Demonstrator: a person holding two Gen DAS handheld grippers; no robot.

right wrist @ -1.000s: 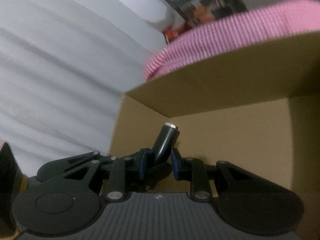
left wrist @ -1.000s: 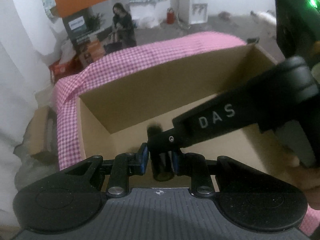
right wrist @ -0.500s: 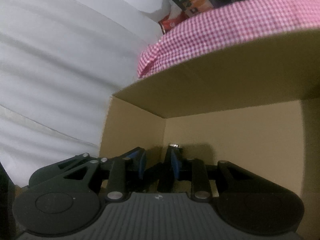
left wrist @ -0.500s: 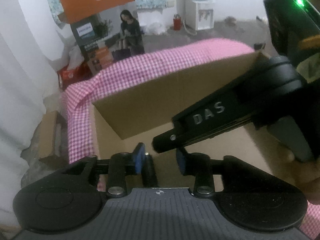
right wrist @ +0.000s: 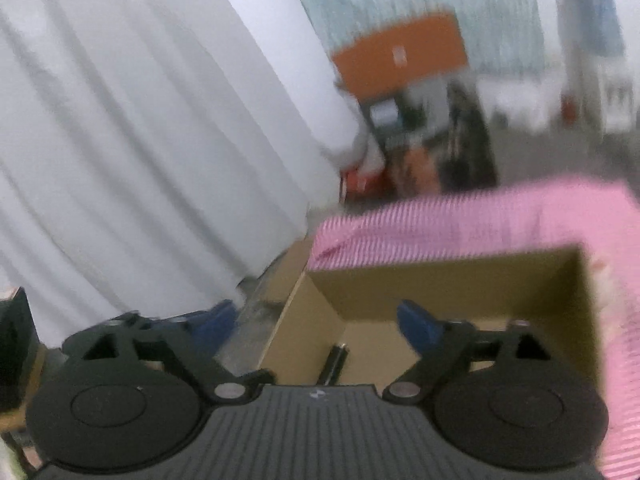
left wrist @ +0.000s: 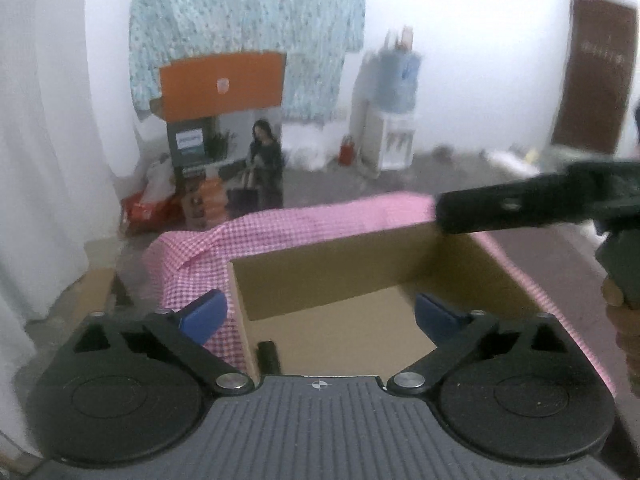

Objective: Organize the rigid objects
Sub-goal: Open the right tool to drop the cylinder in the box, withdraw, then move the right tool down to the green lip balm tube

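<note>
- Hovering above the near edge of the cardboard box (left wrist: 320, 276), the left tongs (left wrist: 320, 314) are spread wide and hold nothing, blue pads (left wrist: 204, 314) far apart.
- Hanging over the box's left corner, the right tongs (right wrist: 320, 322) are likewise spread and hold nothing; this view is blurred.
- A black cylinder (left wrist: 268, 356) lies on the box floor against the left wall, just ahead of the left tongs; the right view shows it too (right wrist: 334, 364), slanted, a pale ring at its tip.
- One black finger of the right tongs (left wrist: 520, 208) reaches in level above the box's far right corner.
- Pink checked cloth (left wrist: 304, 224) covers the tabletop around the box.
</note>
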